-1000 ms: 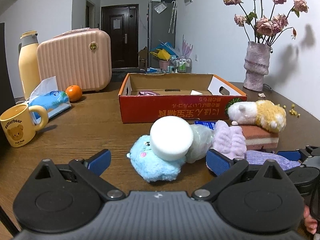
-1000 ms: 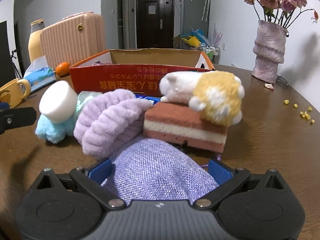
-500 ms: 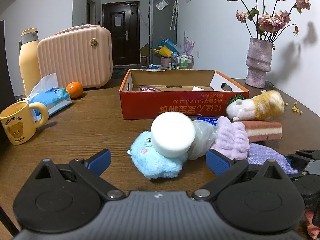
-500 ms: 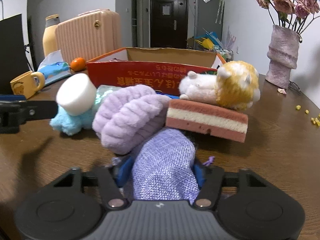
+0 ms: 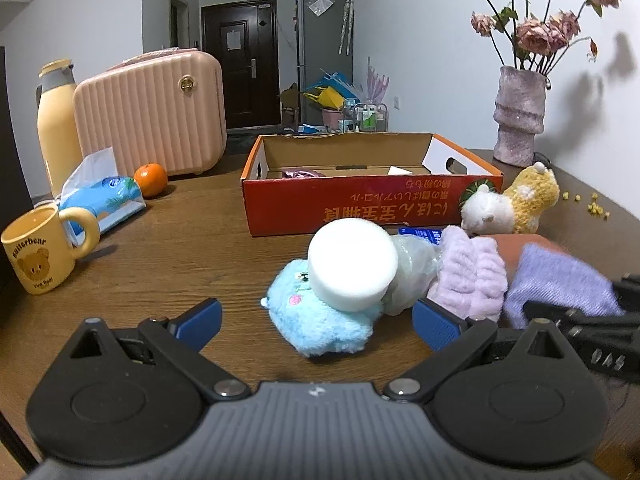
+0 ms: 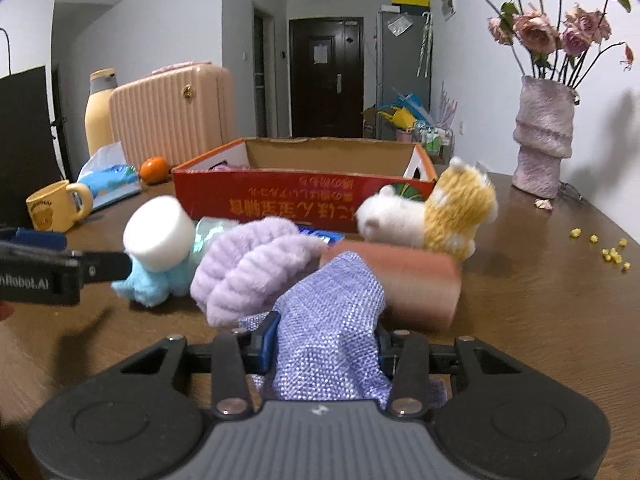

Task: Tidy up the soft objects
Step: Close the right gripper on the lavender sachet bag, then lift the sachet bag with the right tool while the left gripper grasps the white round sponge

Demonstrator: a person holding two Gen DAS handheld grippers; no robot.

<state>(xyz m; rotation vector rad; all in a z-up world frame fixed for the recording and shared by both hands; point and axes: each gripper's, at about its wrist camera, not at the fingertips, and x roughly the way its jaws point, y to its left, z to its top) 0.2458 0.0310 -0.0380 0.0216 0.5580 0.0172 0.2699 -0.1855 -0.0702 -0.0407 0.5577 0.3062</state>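
Lifting needs care: right gripper (image 6: 324, 346) has just closed on the purple cloth (image 6: 332, 320); left gripper (image 5: 316, 318) waits open; raise it clear into the box (image 6: 320, 200).

Brown wooden table (image 5: 168, 264), red cardboard box (image 5: 360, 204), yellow mug (image 5: 36, 254), orange (image 5: 150, 179), vase (image 5: 518, 118)

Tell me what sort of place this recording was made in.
Most likely a lived-in home, a dining or living area. A wooden table carries a bear mug, a tissue pack and a vase of dried roses; behind stand a dark entrance door and a grey cabinet or fridge.
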